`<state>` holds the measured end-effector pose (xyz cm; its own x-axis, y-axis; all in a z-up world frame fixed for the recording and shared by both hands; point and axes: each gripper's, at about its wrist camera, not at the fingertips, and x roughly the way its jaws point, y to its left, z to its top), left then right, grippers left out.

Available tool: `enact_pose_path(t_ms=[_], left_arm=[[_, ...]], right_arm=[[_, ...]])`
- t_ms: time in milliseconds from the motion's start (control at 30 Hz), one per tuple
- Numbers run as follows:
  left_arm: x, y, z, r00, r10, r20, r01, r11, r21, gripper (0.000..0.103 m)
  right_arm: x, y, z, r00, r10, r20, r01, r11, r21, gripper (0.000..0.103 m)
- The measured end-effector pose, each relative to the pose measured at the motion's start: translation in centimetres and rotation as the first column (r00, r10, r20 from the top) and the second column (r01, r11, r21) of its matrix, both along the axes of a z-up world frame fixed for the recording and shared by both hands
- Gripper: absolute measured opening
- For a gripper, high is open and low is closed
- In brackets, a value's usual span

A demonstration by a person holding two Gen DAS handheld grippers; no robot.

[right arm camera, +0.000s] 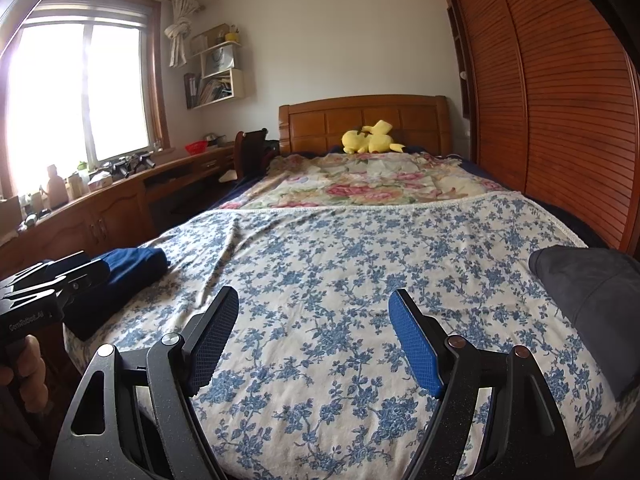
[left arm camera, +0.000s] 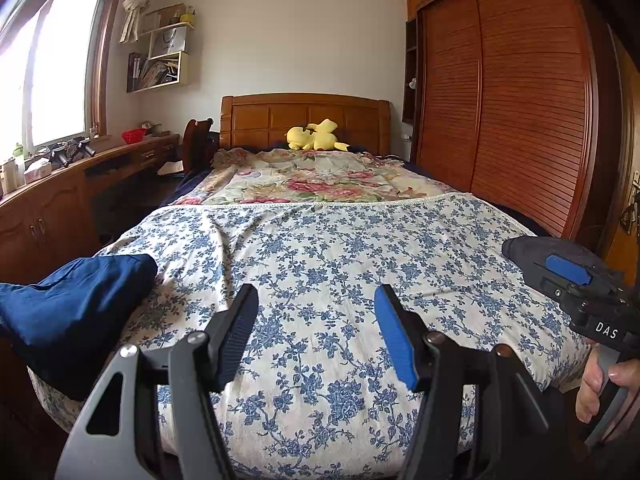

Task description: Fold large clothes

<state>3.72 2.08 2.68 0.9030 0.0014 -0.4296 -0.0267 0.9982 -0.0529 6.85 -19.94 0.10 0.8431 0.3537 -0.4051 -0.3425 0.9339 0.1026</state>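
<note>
Two grippers I hold over the foot of the bed, and neither one has anything in it. The left gripper [left arm camera: 316, 332] has its fingers apart with only the blue-flowered bedspread [left arm camera: 320, 248] showing between them, and the right gripper [right arm camera: 314, 340] stands a little wider, also empty. Both point slightly downward along the bed, I think because this is a waiting pose before reaching. The clothes to fold are at the two sides: a dark blue garment [left arm camera: 68, 304] lies bunched on the left corner of the bedspread, partly hanging over the edge, and a dark grey garment [right arm camera: 592, 300] lies on the right edge, near my right gripper. The middle of the bedspread is flat, probably kept as the folding surface. At the far end a yellow plush toy [left arm camera: 316, 136] rests against the wooden headboard [left arm camera: 304, 114], well apart from the work. I judge that no garment is spread out yet.
</note>
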Motion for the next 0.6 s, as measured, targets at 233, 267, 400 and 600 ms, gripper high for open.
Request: enact_pose_path(t_ms=[233, 267, 400, 600], left_arm=[[-0.02, 0.0, -0.02, 1.0, -0.001, -0.001, 0.001, 1.0, 0.001, 0.06], [-0.02, 0.0, -0.02, 1.0, -0.001, 0.0, 0.001, 1.0, 0.0, 0.06], [-0.02, -0.02, -0.03, 1.0, -0.001, -0.001, 0.001, 1.0, 0.001, 0.06], [-0.03, -0.05, -0.01, 1.0, -0.002, 0.0, 0.002, 1.0, 0.001, 0.06]], right_arm=[[-0.07, -0.08, -0.16, 1.0, -0.005, -0.002, 0.005, 1.0, 0.002, 0.079], [-0.04, -0.1, -0.16, 1.0, -0.006, -0.001, 0.006, 1.0, 0.002, 0.079], [-0.09, -0.41, -0.14, 1.0, -0.008, -0.001, 0.008, 1.0, 0.003, 0.079], [-0.14, -0.46, -0.21, 1.0, -0.006, -0.003, 0.006, 1.0, 0.003, 0.079]])
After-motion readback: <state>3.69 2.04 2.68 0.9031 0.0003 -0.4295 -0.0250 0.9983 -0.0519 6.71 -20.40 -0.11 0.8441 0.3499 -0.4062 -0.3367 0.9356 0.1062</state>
